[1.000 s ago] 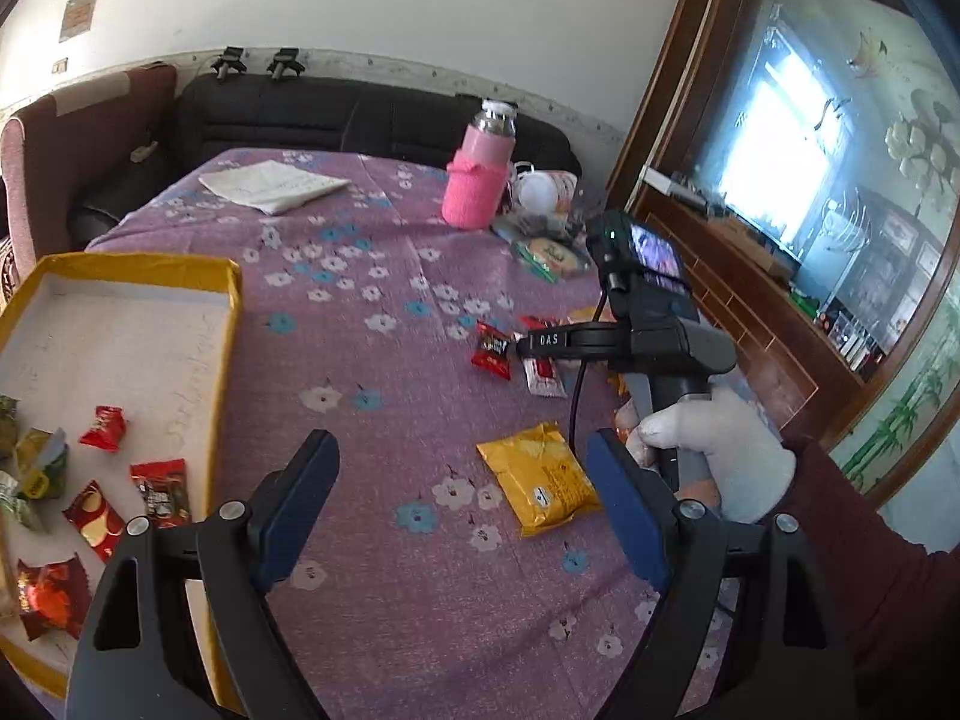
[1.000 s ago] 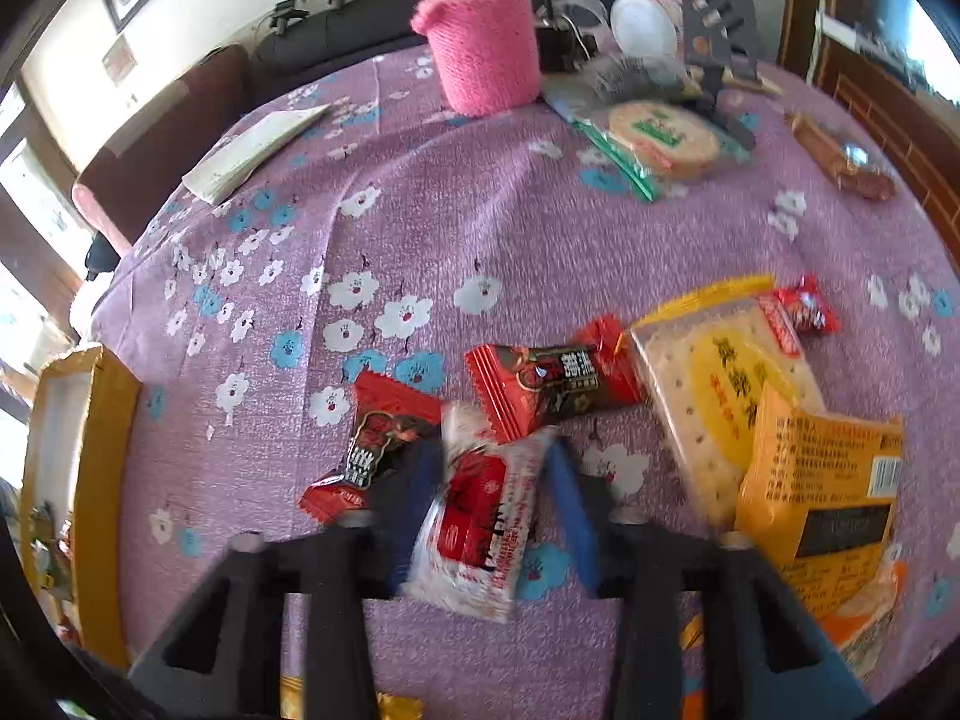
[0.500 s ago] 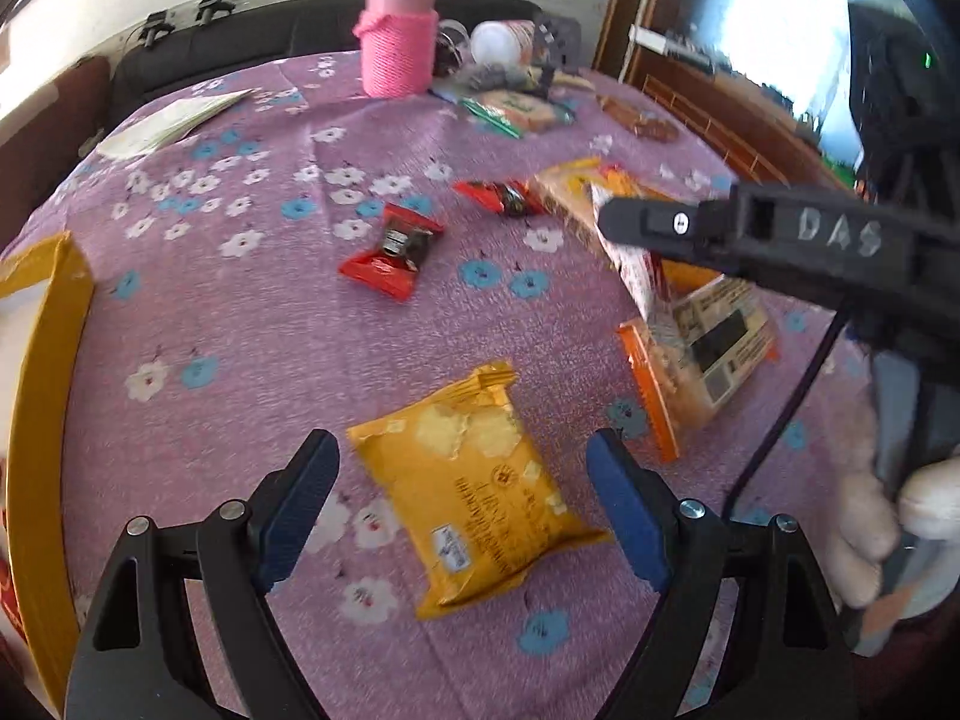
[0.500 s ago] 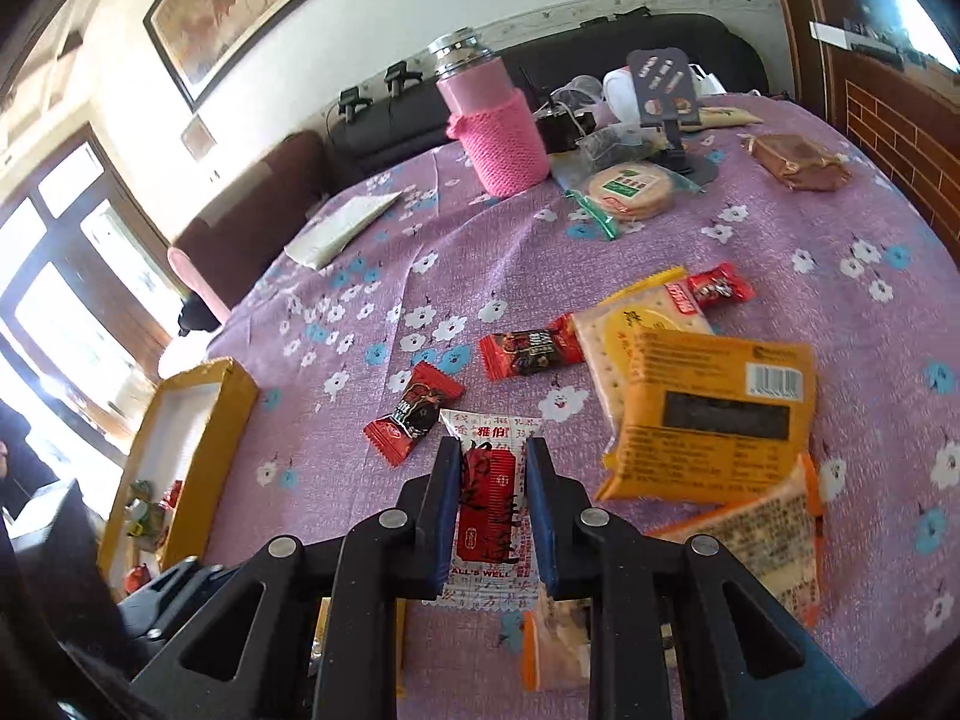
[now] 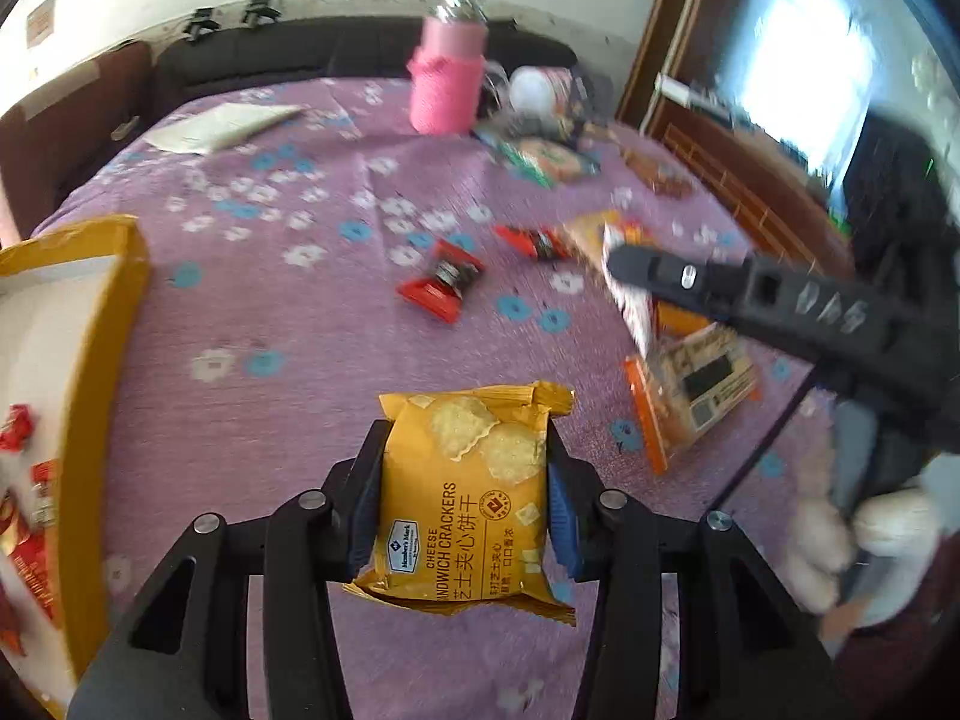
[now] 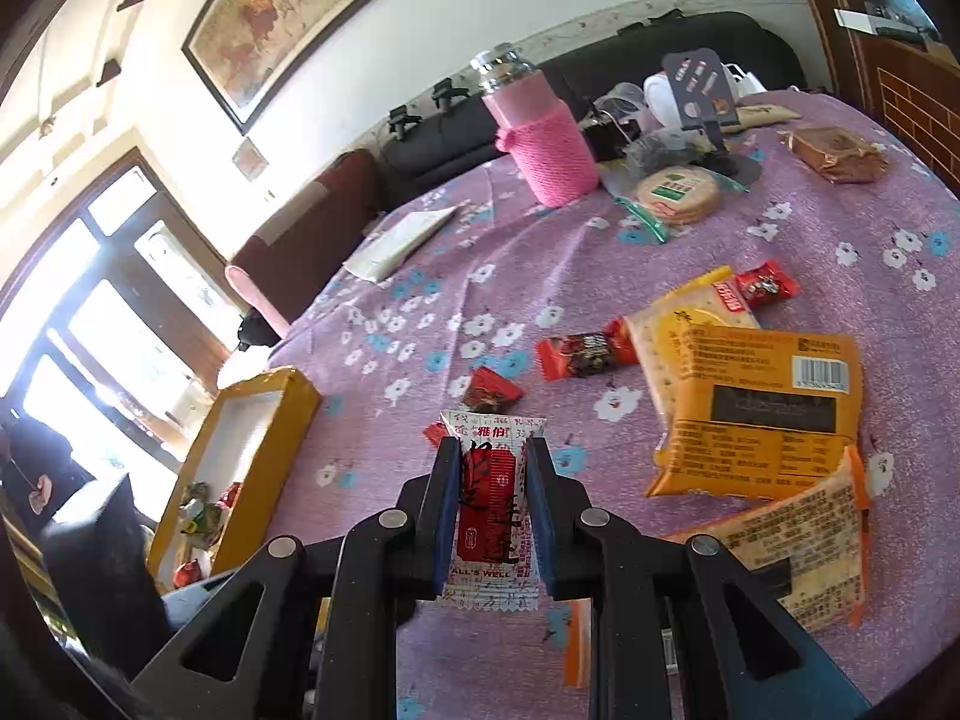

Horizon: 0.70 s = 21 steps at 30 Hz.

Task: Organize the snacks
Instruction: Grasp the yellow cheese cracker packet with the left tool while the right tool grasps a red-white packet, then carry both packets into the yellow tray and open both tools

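A home living room: sofa (image 6: 630, 78), framed painting (image 6: 288, 12), clothed table (image 6: 540, 252).

From the left wrist the yellow tray (image 5: 114, 324) at nine o'clock runs off the edge, its far corners unseen, and the red wrappers (image 5: 24, 516) inside it are cut off and smeared. The right gripper (image 5: 624, 267) at two o'clock is streaked with blur, its lettering unreadable, and the sachet it holds shows only as an edge. A gloved hand (image 5: 864, 546) at four o'clock is a pale smudge. From the right wrist, the clear cracker packet (image 6: 804, 552) at four o'clock is partly behind the gripper frame, and its print is too small to read.
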Each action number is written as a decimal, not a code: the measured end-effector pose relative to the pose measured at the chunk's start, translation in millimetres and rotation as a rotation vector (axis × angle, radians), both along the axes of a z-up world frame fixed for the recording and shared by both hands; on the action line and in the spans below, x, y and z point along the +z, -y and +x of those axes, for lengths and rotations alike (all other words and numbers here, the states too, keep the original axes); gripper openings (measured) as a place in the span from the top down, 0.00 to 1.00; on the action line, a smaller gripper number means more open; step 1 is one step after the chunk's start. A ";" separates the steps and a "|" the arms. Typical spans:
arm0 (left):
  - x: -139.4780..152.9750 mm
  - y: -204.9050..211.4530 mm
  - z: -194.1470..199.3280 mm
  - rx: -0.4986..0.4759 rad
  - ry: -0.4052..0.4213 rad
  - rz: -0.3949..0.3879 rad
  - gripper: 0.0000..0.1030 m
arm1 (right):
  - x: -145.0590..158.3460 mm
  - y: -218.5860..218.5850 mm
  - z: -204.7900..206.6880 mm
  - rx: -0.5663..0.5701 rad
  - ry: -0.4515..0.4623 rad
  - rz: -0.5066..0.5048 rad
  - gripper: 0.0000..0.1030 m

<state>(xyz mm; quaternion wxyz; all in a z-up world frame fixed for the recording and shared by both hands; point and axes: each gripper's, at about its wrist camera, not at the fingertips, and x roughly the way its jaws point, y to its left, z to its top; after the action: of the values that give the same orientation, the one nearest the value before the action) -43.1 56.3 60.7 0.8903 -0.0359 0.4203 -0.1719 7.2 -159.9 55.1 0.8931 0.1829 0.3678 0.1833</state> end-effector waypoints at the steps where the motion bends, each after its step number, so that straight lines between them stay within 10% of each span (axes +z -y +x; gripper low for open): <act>1: 9.5 -13.3 -4.8 0.019 0.017 -0.018 0.57 | 1.9 -3.2 -1.7 0.012 0.013 0.001 0.79; 10: 80.1 -204.5 -35.0 0.337 0.134 -0.155 0.57 | 49.9 -81.4 -27.0 0.166 0.057 0.026 0.79; 21: 25.9 -315.2 36.1 0.485 -0.035 -0.263 0.57 | 39.6 -260.5 15.2 0.354 -0.089 -0.048 0.79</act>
<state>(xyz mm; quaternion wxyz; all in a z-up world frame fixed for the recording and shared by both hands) -7.0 371.4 86.7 0.8857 -0.2538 0.3888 -0.0062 22.4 100.5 94.7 0.8337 0.1021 0.4378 0.3206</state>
